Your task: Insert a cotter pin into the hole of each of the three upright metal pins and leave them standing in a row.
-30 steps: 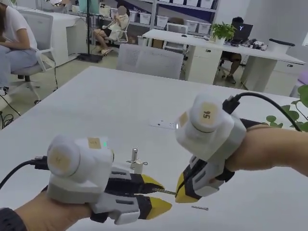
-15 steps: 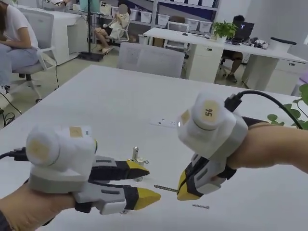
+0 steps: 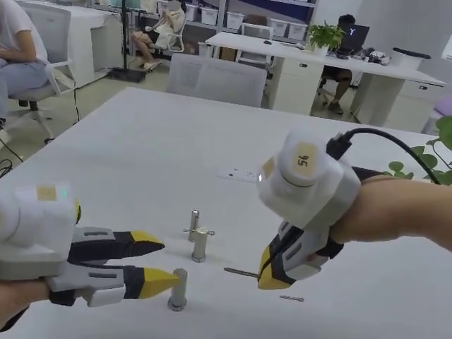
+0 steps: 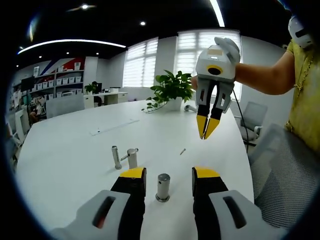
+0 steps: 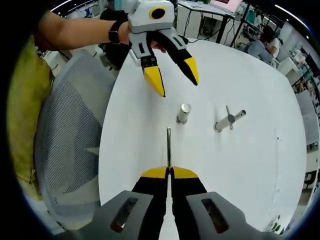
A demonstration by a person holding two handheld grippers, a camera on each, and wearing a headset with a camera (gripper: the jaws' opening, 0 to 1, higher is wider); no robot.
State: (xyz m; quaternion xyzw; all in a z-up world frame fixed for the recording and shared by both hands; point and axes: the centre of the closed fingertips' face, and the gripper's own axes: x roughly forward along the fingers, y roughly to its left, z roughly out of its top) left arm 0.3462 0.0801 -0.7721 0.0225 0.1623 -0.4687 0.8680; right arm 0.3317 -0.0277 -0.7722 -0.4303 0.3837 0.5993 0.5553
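Open-plan office. Head view: large white tabletop point(image 3: 141, 155) in the foreground; grey chair point(image 3: 219, 79) at top centre; long white desk point(image 3: 318, 60) at upper right carrying a potted plant point(image 3: 326, 34) and a dark laptop point(image 3: 355, 33); shelving with storage bins point(image 3: 212, 13) along the top edge; a seated person point(image 3: 14, 35) at upper left. Left gripper view: blinds over tall windows point(image 4: 200, 50) at top centre; strip ceiling light point(image 4: 70, 44) at upper left.

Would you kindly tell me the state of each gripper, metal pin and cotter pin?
left gripper: jaws open, empty
right gripper: jaws shut on the held cotter pin
held cotter pin: roughly level, far end free
nearest metal pin: upright, no cotter pin
middle metal pin: upright, holds an inserted cotter pin
far metal pin: upright, hole unclear
loose cotter pin: lying flat, untouched
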